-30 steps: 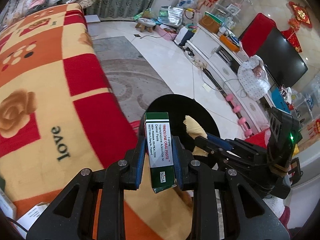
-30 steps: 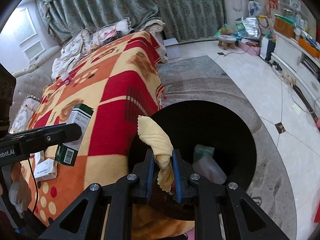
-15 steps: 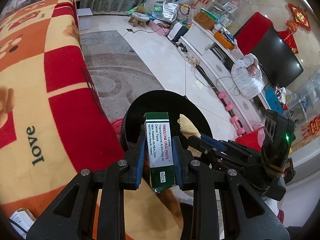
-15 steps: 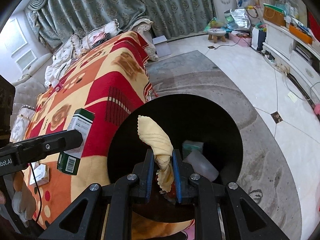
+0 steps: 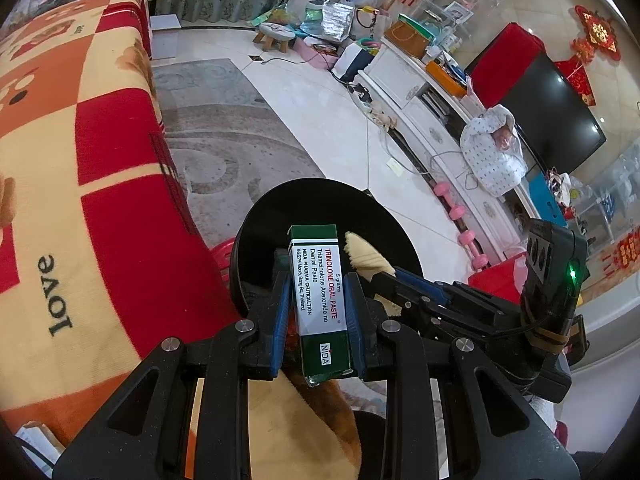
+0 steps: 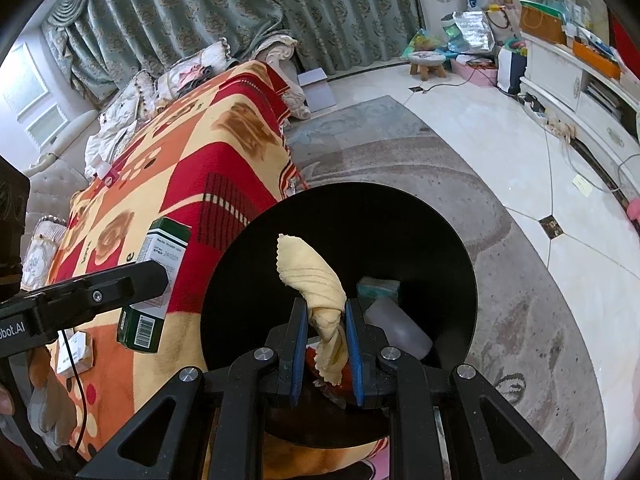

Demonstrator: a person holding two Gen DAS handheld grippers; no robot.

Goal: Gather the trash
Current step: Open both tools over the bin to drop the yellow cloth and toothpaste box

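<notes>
My left gripper (image 5: 318, 300) is shut on a green and white oral paste box (image 5: 318, 296), held upright at the near rim of a round black trash bin (image 5: 276, 232). The box also shows in the right wrist view (image 6: 160, 276), left of the bin (image 6: 400, 220). My right gripper (image 6: 326, 332) is shut on a crumpled yellow cloth (image 6: 314, 276) over the bin's open mouth. The cloth (image 5: 366, 254) and right gripper (image 5: 384, 276) show in the left wrist view beside the box. A teal box (image 6: 378, 288) and a pale bottle (image 6: 396, 324) lie inside the bin.
A table draped with a red, orange and cream blanket (image 6: 224, 176) lies left of the bin, with small white boxes (image 6: 74, 350) near its front. A grey rug (image 6: 520, 320) and tiled floor lie to the right. A white TV cabinet (image 5: 432, 128) and pink dumbbells (image 5: 460, 220) stand further right.
Both grippers have moved forward towards the bin, which now looms larger and closer. The left gripper with the box has swung from over the blanket to the bin's rim. Both grips are unchanged.
</notes>
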